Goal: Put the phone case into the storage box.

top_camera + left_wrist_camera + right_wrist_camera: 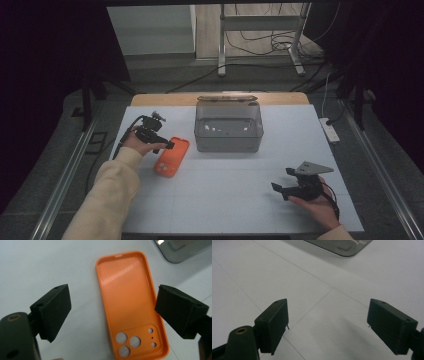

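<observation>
Left tool (110, 312) jaws wide, empty, straddling orange phone case (131, 307) lying flat on counter (240, 200) beside grey bin (228, 127) | right tool (327, 325) open, empty, well apart | risk: thin rim slips from pads.

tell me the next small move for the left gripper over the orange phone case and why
Probably lower the left gripper straight down and close it across the phone case. Its jaws stand open on either side of the case, which lies flat, inside up, on the table. They don't seem to touch it yet.
</observation>
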Tool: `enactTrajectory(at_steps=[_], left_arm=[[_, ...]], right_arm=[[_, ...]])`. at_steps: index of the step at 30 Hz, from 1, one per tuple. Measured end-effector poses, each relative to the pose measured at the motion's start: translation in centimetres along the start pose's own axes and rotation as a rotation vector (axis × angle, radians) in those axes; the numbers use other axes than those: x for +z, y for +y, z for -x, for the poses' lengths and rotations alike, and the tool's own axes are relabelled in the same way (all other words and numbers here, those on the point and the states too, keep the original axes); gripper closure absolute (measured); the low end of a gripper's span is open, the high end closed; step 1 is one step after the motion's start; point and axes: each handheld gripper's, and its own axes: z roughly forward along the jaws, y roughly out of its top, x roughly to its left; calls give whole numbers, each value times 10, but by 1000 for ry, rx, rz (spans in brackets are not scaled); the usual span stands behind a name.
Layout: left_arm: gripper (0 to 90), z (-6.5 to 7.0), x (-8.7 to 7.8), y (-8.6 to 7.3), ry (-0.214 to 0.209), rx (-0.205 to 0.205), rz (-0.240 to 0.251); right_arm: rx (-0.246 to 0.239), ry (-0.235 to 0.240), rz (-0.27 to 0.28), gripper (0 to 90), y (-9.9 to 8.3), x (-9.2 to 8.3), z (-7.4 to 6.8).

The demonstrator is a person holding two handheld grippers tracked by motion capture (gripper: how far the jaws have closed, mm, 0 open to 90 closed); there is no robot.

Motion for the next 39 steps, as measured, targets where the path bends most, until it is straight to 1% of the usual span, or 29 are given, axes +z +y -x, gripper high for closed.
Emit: enactTrajectory(at_steps=[5,10,11,13,17,21,26,28,29,31,37,39], left_arm=[[150,-1,5,0,-4,0,-25],[177,-3,9,-3,4,-6,-41],[184,-3,10,-3,3,-15,-42],[207,-4,12,-5,6,-14,-54],[219,-5,16,-9,10,-15,-70],[249,-7,20,-13,10,-25,-81],[322,-8,24,-16,16,-26,-90],[375,-7,24,-17,17,-19,-96],[375,-7,25,-17,16,-19,-96],[409,-7,26,-17,19,-11,-104],[499,-5,29,-16,19,-9,-116],[536,-5,30,-16,19,-15,-114]], right_arm=[[-3,-1,-3,176,0,0,0],[-2,-2,-1,176,0,0,0],[-1,-2,-2,176,0,0,0],[-2,-2,-3,176,0,0,0],[-1,-1,-6,176,0,0,0],[-3,-3,-9,176,0,0,0],[-3,-4,-9,176,0,0,0],[-4,-6,-12,175,0,0,0],[-4,-6,-12,175,0,0,0],[-5,-7,-12,176,0,0,0],[-6,-7,-12,176,0,0,0],[-7,-7,-12,176,0,0,0]])
